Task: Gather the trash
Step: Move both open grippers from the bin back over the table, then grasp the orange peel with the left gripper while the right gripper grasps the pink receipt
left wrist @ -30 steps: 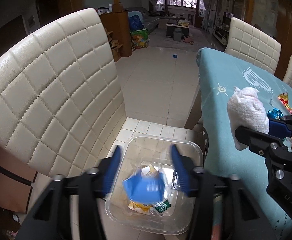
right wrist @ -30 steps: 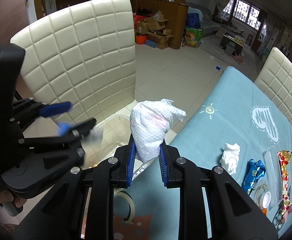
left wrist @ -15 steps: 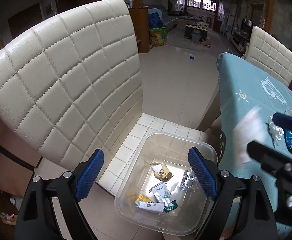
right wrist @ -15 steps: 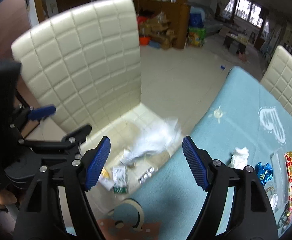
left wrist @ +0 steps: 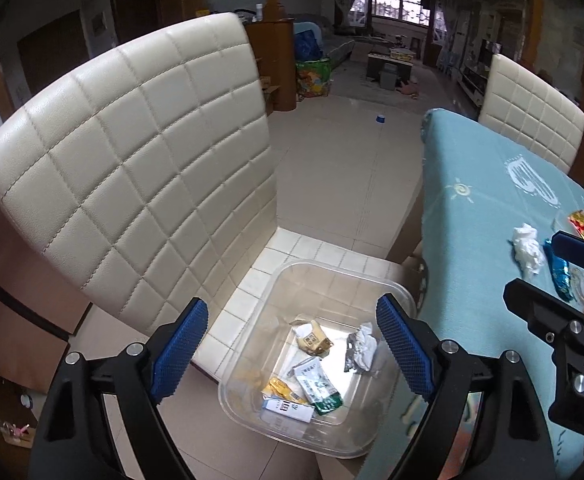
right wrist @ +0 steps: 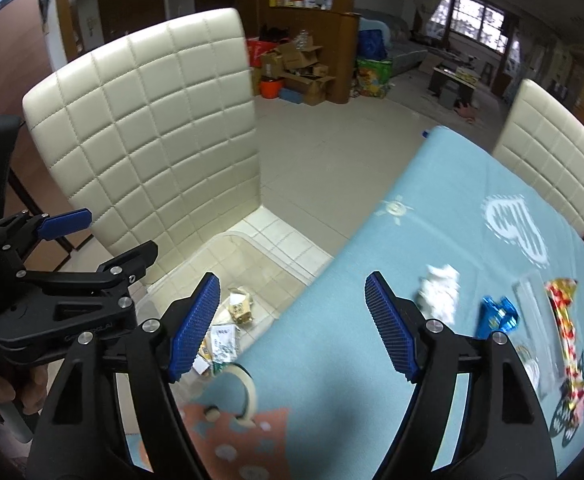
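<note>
Your right wrist view hides most of the clear bin behind the table edge; the tissue and wrappers there are blurred

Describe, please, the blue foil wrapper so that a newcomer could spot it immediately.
Start at the table with the light blue tablecloth. Among the litter on it, the blue foil wrapper lies between a crumpled white tissue and a red and gold wrapper. It is the only shiny blue piece there.
</note>
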The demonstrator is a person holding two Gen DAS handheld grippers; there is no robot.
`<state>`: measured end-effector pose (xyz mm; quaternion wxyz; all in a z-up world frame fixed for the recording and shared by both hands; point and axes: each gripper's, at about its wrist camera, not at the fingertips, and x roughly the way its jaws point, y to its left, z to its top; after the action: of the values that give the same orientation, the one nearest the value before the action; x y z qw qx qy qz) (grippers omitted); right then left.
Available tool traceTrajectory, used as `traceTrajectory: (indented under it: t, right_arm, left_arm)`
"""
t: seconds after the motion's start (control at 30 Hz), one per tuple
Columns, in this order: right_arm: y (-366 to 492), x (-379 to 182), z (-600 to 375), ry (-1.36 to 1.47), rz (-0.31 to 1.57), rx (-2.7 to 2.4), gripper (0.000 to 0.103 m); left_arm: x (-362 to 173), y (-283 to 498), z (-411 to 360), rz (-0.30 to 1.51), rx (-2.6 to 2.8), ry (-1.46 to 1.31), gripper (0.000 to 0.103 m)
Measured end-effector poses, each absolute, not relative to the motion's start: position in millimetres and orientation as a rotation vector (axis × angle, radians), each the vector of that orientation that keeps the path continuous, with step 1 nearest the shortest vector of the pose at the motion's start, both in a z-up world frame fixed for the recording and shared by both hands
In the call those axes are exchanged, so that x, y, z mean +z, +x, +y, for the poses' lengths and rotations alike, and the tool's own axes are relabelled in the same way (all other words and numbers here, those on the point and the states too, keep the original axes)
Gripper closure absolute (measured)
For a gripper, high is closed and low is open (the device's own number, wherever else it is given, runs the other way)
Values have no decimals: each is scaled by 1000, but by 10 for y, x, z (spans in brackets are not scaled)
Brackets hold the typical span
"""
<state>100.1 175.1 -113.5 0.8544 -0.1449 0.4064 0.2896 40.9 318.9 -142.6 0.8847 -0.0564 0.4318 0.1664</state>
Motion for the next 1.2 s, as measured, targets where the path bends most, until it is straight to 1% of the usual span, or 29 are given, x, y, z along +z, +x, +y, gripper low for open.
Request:
traceTrajectory:
  t: [0.23,0.6,0.83,1.2]
  right_arm:
    - [886,-1106,1048,-252,858,514,26]
    - [777,-1154,-724,-134,880,242,26]
    - [754,-1198,-1588,-93,881,110,26]
    - [1085,-1453,-2459,-40,929,1,26]
  left_arm:
    - [-1365,452,2577,901,256,-66,19]
    - [-1270,643,1062,908,33,40,19]
    - [-1314,792,269,927,-74,86,19]
    - [-1588,1135,-438,970,-124,146,19]
